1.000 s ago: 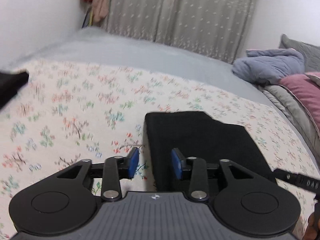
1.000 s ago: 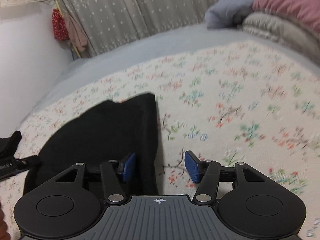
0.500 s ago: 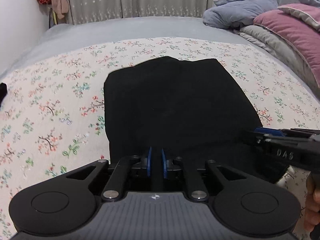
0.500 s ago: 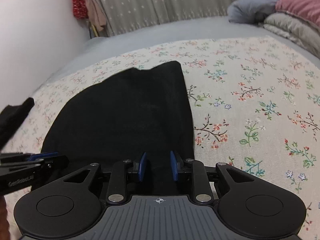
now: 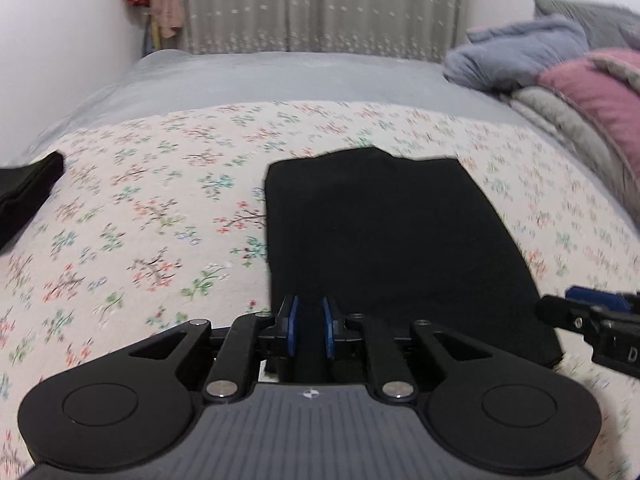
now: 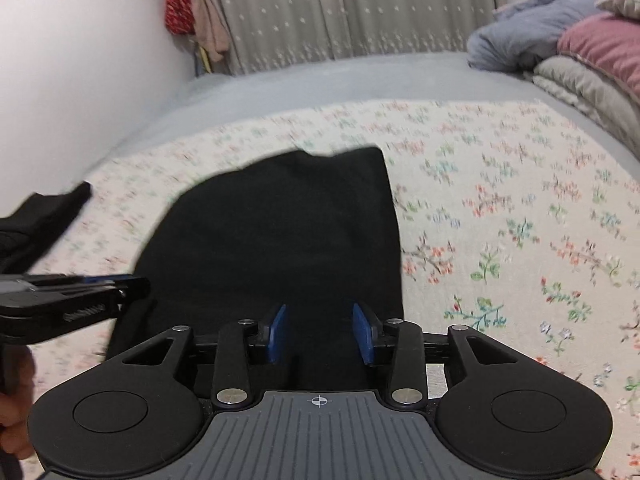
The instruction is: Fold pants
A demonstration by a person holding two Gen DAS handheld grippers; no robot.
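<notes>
The black pants (image 5: 384, 240) lie folded into a compact rectangle on the floral sheet (image 5: 140, 220) of the bed, in the centre of both views. The left gripper (image 5: 308, 330) has its fingers narrow, and dark cloth of the near edge sits between them; it seems to hold this edge. The right gripper (image 6: 320, 330) has just been opening, and its fingers stand apart over the near right corner without pressing it. The step seems to be the last fold or a smoothing. Next, the left gripper probably must release the edge too.
</notes>
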